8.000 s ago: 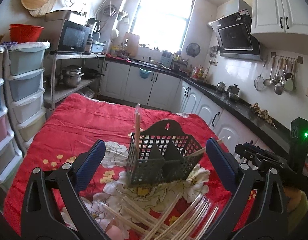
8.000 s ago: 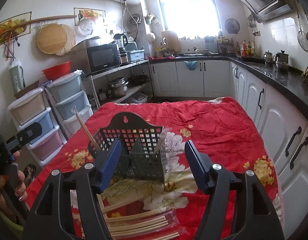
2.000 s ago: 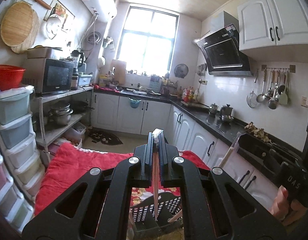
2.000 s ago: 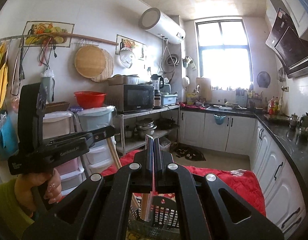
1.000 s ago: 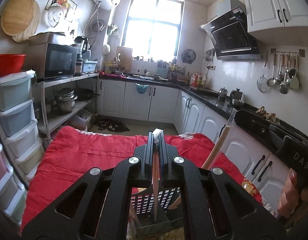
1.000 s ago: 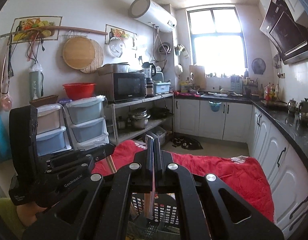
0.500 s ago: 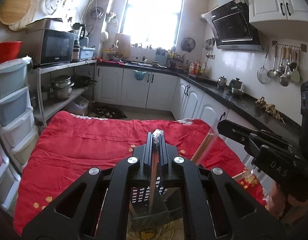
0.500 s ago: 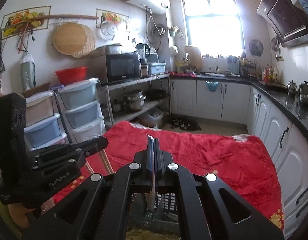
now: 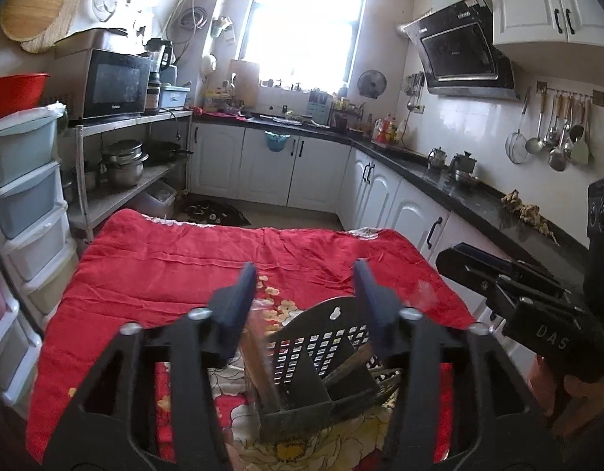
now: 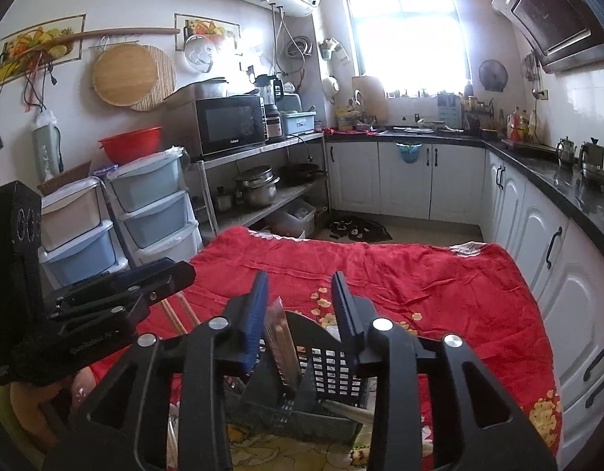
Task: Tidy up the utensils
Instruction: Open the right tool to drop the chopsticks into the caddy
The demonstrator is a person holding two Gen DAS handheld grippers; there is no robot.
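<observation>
At lower centre, both the left gripper [image 9: 306, 306] and right gripper [image 10: 298, 310] have jaws opening, pads clear of the wrapped wooden chopsticks [image 10: 280, 345] – light, stiff, slippery, best pinched mid-shaft – standing in the dark perforated plastic caddy [image 9: 321, 369] on the red floral-clothed surface [image 9: 164, 267].

"DAS" on the right gripper [image 9: 537, 314] body
</observation>
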